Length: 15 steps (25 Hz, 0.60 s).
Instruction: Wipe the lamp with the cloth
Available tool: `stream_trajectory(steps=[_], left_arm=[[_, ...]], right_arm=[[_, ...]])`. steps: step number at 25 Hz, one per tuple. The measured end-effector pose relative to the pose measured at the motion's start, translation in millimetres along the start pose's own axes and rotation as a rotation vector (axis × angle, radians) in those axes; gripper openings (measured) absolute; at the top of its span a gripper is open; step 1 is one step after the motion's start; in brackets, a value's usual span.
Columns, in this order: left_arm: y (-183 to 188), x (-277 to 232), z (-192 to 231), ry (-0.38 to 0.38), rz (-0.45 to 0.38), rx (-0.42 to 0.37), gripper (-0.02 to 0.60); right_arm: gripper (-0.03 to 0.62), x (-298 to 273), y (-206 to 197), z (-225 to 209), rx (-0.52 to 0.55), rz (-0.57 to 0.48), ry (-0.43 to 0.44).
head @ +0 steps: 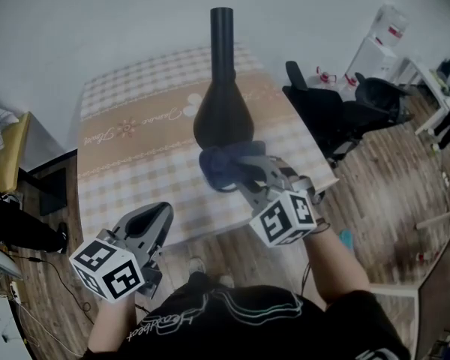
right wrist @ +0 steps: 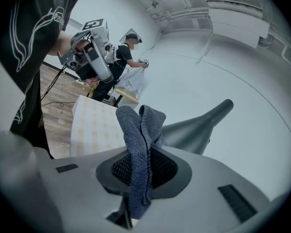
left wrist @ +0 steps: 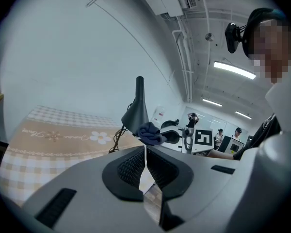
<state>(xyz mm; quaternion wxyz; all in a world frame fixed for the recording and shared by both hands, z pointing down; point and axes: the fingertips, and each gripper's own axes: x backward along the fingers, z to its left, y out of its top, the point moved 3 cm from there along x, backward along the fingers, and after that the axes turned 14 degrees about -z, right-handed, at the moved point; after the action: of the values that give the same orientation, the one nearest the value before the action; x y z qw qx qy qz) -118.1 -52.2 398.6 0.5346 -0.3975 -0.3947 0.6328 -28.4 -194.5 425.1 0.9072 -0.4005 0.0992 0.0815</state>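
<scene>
A black lamp (head: 223, 115) with a bulbous body and a tall narrow neck stands on the checked tablecloth (head: 127, 163). My right gripper (head: 240, 172) is shut on a dark blue cloth (head: 217, 165), which it holds against the lamp's lower front. In the right gripper view the cloth (right wrist: 138, 140) sticks up from between the jaws, with the lamp (right wrist: 199, 125) just behind it. My left gripper (head: 151, 222) hangs over the table's near edge, shut and with nothing in it. Its own view shows the lamp (left wrist: 136, 111) and cloth (left wrist: 151, 132) ahead of its closed jaws.
A black office chair (head: 337, 111) stands off the table's right side on the wooden floor. A yellow object (head: 11, 152) and cables (head: 41, 265) lie at the left. A person (right wrist: 123, 62) stands far behind in the room.
</scene>
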Motion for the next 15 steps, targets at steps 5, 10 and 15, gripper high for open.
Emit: stream_trajectory(steps=[5, 10, 15], left_arm=[[10.2, -6.9, -11.7, -0.05, -0.015, -0.038, 0.011], [22.8, -14.6, -10.8, -0.129, -0.031, -0.081, 0.011], [39.1, -15.6, 10.9, -0.196, -0.035, -0.08, 0.011]], right_arm=[[0.055, 16.0, -0.3, 19.6, -0.106, -0.009, 0.064], [0.055, 22.6, 11.2, 31.0, -0.163, 0.016, 0.07], [0.055, 12.9, 39.2, 21.0, -0.149, 0.044, 0.023]])
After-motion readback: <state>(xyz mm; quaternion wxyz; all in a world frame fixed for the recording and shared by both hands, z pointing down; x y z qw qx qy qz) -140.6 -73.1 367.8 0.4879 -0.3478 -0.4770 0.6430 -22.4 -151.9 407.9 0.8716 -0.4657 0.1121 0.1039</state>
